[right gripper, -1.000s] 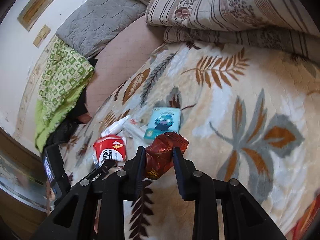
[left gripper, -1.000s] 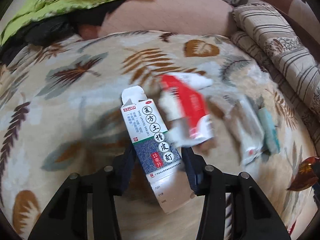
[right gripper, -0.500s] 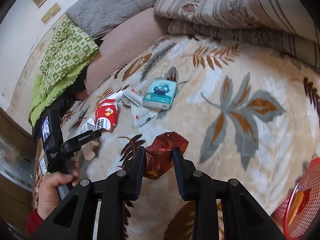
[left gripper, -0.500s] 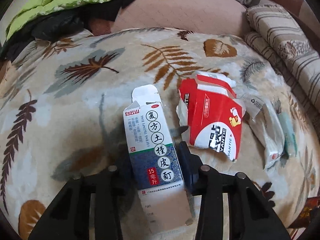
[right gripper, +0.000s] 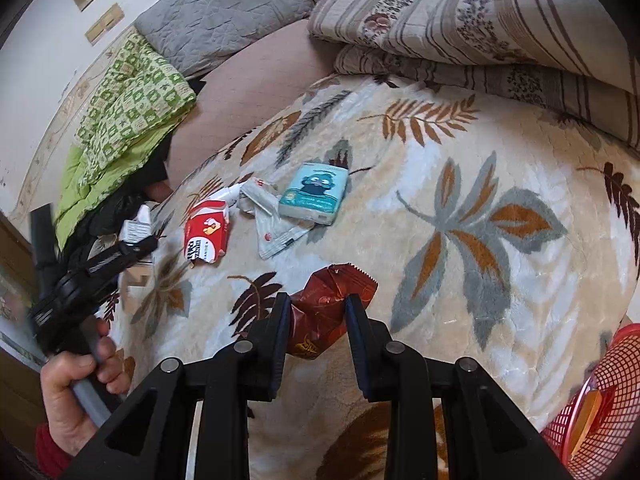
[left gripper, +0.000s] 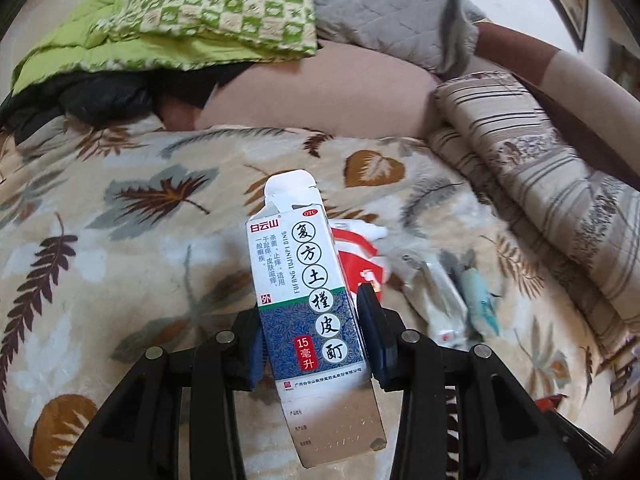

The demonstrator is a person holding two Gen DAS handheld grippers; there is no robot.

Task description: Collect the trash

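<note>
While the left gripper [left gripper: 310, 332] clamps the blue-and-white medicine box [left gripper: 306, 292] by its lower half, the left wrist view shows the box's open top flap pointing to twelve o'clock, above the leaf-patterned blanket [left gripper: 120, 240]. At two o'clock from the jaws a red-and-white carton [left gripper: 356, 256] lies on the blanket, with a crumpled white wrapper [left gripper: 436, 300] and a teal pack [left gripper: 478, 300] further toward three o'clock. Held so low, the long box could pivot between the pads and slip out during transport.

From the right wrist, the right gripper [right gripper: 314, 316] pinches a crumpled dark-red snack wrapper [right gripper: 332, 304]. A red mesh basket [right gripper: 592, 396] sits at four o'clock, presumably the bin. Foil is slick and springy, so it may slide free, or catch on the rim when released. At nine o'clock a hand [right gripper: 76, 392] carries the other tool.
</note>
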